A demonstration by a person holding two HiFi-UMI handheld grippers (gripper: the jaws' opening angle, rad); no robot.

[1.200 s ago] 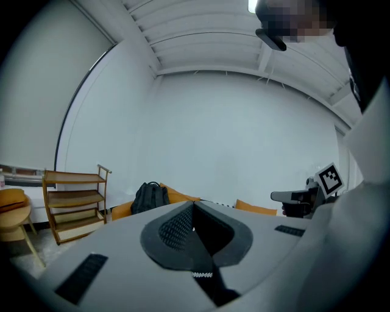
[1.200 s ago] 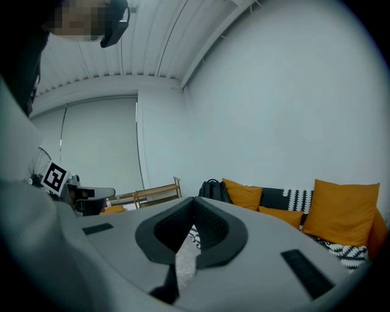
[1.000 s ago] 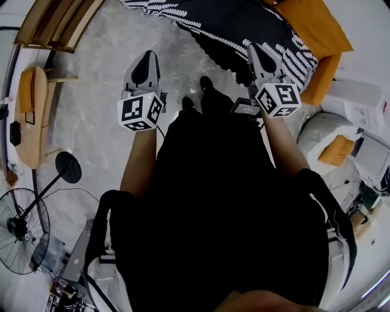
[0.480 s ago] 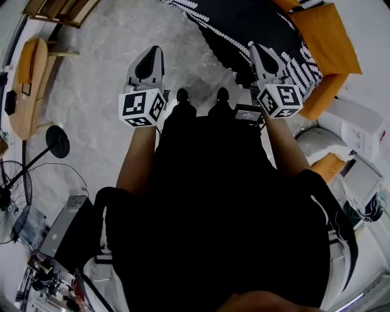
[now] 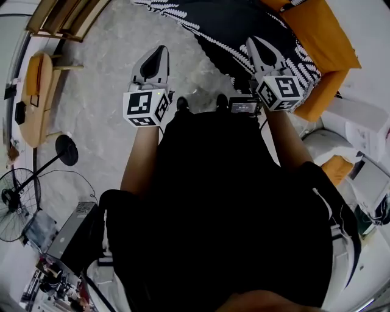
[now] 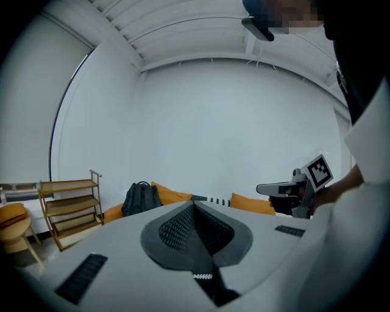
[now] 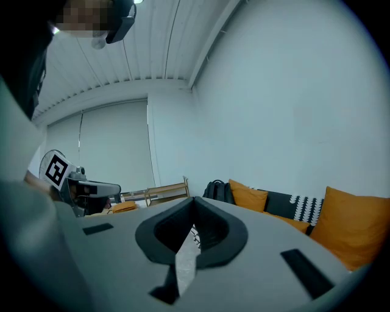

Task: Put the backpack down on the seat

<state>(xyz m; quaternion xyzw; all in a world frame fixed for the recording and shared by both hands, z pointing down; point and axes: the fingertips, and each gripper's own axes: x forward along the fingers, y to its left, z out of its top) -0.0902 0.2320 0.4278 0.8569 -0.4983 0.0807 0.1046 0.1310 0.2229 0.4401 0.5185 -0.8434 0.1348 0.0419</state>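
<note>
A black backpack (image 6: 141,198) stands upright at the sofa's end, leaning on orange cushions (image 6: 250,204), far ahead in the left gripper view. The right gripper view shows the same backpack (image 7: 218,191) beside an orange cushion (image 7: 248,198). It lies outside the head view. My left gripper (image 5: 159,51) is shut and holds nothing, out over the grey floor. My right gripper (image 5: 253,42) is shut too, empty, over the black patterned throw (image 5: 244,24) near the orange sofa seat (image 5: 323,30). Both sets of jaws (image 6: 194,205) (image 7: 194,201) meet with nothing between them.
A wooden shelf rack (image 5: 61,18) stands at the far left, also seen low on the left as a rack (image 6: 70,210). A round wooden stool (image 5: 33,103), a stand base (image 5: 66,150) and a fan (image 5: 15,213) line the left. A white pouf with an orange cushion (image 5: 338,167) sits at the right.
The person has stepped forward and both grippers have moved ahead, toward the sofa. Both stay shut and empty.
</note>
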